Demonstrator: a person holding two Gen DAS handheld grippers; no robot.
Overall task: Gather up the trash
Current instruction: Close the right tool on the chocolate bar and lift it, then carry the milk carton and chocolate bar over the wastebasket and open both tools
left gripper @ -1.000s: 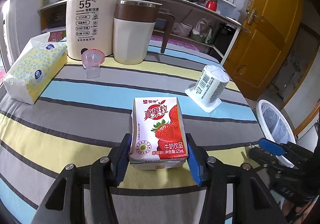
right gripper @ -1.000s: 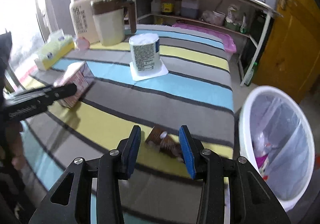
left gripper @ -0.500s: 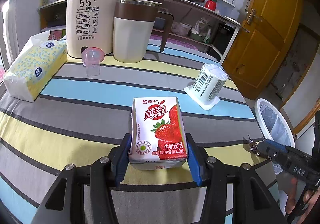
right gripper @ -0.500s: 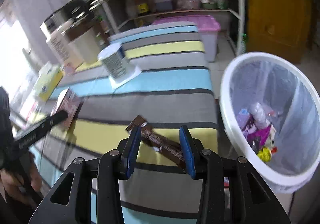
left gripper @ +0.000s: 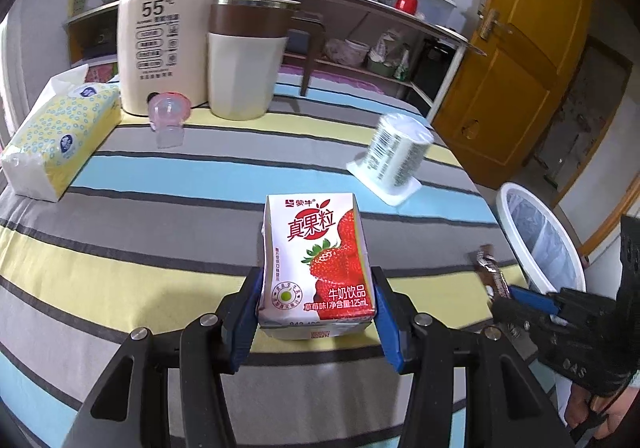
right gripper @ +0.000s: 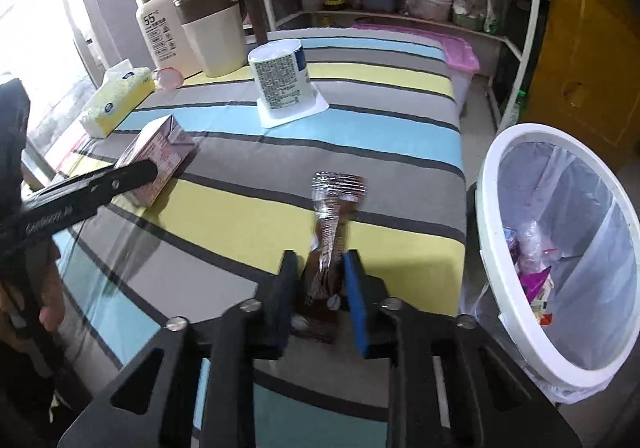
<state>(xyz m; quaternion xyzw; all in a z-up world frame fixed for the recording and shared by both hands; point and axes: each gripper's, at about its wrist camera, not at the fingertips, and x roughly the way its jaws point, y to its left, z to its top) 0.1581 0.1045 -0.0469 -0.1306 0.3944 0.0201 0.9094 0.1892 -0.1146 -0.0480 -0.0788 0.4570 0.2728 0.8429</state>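
Observation:
A strawberry milk carton point(left gripper: 320, 260) stands on the striped tablecloth, with my left gripper point(left gripper: 316, 284) shut on its lower sides; the right wrist view shows the carton point(right gripper: 160, 152) at the left. My right gripper point(right gripper: 320, 264) is closing on a brown snack wrapper point(right gripper: 334, 204). The wrapper sticks up between the blue pads, which press on it, at the table's right edge. In the left wrist view the wrapper point(left gripper: 490, 272) rises from the right gripper point(left gripper: 516, 300). An upside-down white yogurt cup point(right gripper: 282, 80) sits further back on the table.
A white bin point(right gripper: 488, 184) with a plastic liner and some trash stands on the floor right of the table. A kettle point(left gripper: 172, 36), a cream mug point(left gripper: 244, 64), a tissue pack point(left gripper: 60, 136) and a small pink cup point(left gripper: 168, 116) line the far side. Shelves and a yellow door stand beyond.
The right gripper's jaws have narrowed onto the brown wrapper, which now stands upright between them instead of lying flat. The left gripper and carton have stayed in place.

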